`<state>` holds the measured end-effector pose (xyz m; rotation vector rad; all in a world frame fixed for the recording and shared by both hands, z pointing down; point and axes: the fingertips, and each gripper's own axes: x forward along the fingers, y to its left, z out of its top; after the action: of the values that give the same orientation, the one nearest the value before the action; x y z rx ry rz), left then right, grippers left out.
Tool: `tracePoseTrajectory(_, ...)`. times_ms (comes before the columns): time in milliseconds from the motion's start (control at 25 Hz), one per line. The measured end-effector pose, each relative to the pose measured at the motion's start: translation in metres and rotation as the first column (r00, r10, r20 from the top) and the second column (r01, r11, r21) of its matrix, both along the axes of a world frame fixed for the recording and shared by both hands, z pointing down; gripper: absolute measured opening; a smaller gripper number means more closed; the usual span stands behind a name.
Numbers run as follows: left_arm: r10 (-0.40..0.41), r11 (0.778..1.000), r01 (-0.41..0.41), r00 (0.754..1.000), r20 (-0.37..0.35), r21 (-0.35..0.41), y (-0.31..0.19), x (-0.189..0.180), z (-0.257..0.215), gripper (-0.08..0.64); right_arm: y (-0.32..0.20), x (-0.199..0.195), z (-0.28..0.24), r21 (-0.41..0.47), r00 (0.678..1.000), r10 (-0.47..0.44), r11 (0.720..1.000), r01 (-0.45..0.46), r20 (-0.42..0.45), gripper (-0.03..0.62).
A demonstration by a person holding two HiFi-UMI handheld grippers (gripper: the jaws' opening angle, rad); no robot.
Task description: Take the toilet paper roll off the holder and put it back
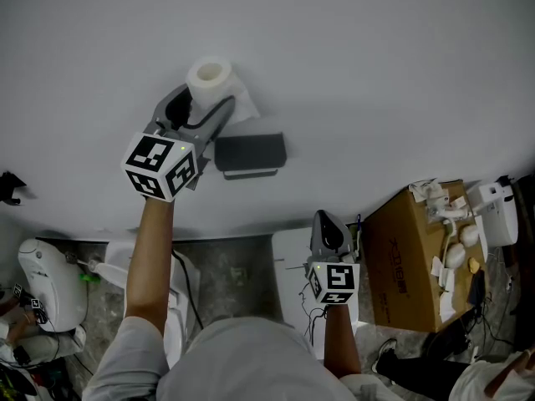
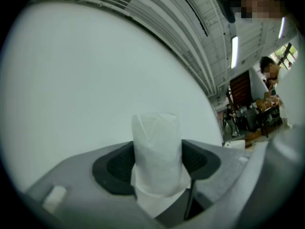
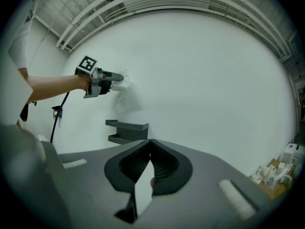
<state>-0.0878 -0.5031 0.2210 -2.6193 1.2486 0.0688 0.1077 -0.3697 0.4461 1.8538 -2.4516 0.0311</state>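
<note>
The right gripper (image 3: 150, 143) has its jaws pressed together at the tips, with nothing between them. Beyond them is a white wall (image 3: 209, 80) with a dark grey holder (image 3: 127, 130) fixed to it. Above the holder, a bare arm (image 3: 52, 87) holds the left gripper (image 3: 117, 78), which is clamped on a white toilet paper roll (image 3: 123, 83) close to the wall. Small clutter (image 3: 279, 171) sits at the lower right.

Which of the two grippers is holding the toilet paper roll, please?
The left gripper: its jaws clamp the white toilet paper roll above the holder. The right gripper hangs lower, jaws together, empty.
</note>
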Motion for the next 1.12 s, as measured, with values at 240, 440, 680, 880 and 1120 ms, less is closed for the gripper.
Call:
tracePoseTrajectory(240,-0.004,1.0,0.004,1.0,0.0,-0.016,-0.002,-0.001,0.007,0.293,-0.001,0.002,-0.002,0.007,1.0,0.007,1.0,-0.007,0.009,0.002)
tracePoseTrajectory(440,0.003,1.0,-0.003,1.0,-0.001,-0.024,-0.003,0.001,0.013,0.293,-0.001,0.001,-0.001,0.006,1.0,0.007,1.0,-0.007,0.009,0.002)
tracePoseTrajectory(680,0.009,0.998,-0.01,1.0,-0.006,-0.061,-0.007,0.004,0.036,0.295,-0.002,0.001,0.002,0.002,1.0,0.008,1.0,-0.008,0.006,0.002)
tracePoseTrajectory(880,0.008,0.996,-0.008,1.0,0.003,-0.089,-0.011,0.006,0.061,0.295,-0.003,0.001,0.002,0.012,1.0,0.012,1.0,-0.012,0.005,0.002)
tracePoseTrajectory(1120,0.002,0.993,-0.002,1.0,-0.001,-0.118,-0.016,0.007,0.085,0.295,-0.005,0.002,0.004,0.018,1.0,0.011,1.0,-0.011,-0.011,0.002)
